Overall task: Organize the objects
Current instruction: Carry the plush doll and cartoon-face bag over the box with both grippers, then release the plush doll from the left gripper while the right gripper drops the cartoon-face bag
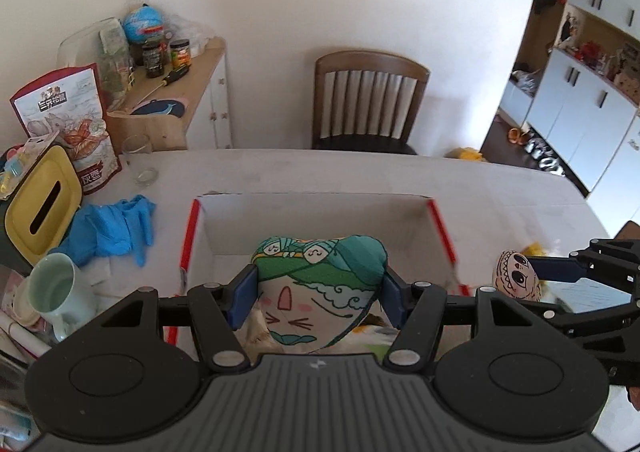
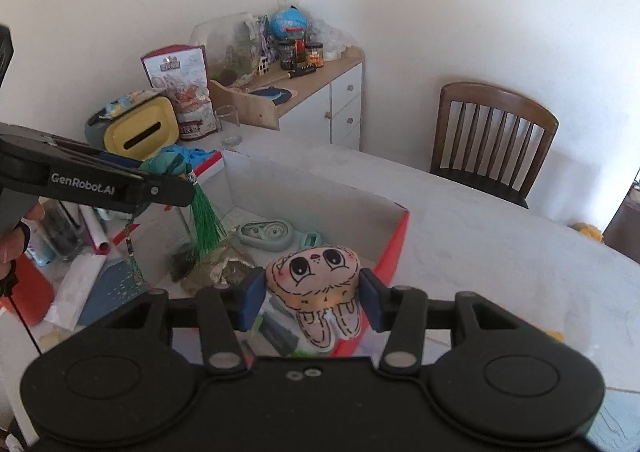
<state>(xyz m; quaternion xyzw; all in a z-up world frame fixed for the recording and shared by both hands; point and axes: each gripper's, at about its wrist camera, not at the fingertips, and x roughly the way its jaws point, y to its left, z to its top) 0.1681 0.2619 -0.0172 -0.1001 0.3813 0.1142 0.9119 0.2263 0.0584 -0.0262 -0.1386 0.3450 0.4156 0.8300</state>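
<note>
My left gripper (image 1: 320, 298) is shut on a green-topped plush sachet (image 1: 320, 284) with a drawn cat face; in the right wrist view its green tassel (image 2: 206, 218) hangs below the left gripper (image 2: 176, 172). It hovers over the near part of a white box with red edges (image 1: 320, 212). My right gripper (image 2: 316, 296) is shut on a pale pink plush sachet with big drawn eyes (image 2: 316, 284), held over the box's near right corner (image 2: 394, 248). From the left wrist view that pink sachet (image 1: 516, 276) sits in the right gripper (image 1: 536, 272) at the right. Inside the box lie a grey-green tape dispenser (image 2: 266, 234) and crumpled wrappers (image 2: 216, 268).
A yellow-lidded tissue box (image 1: 40, 208), blue gloves (image 1: 112, 228), a mint mug (image 1: 56, 292), a glass (image 1: 138, 158) and a snack bag (image 1: 68, 116) crowd the table's left. A wooden chair (image 1: 368, 100) stands beyond the table. A cabinet (image 2: 320, 100) holds jars and a globe.
</note>
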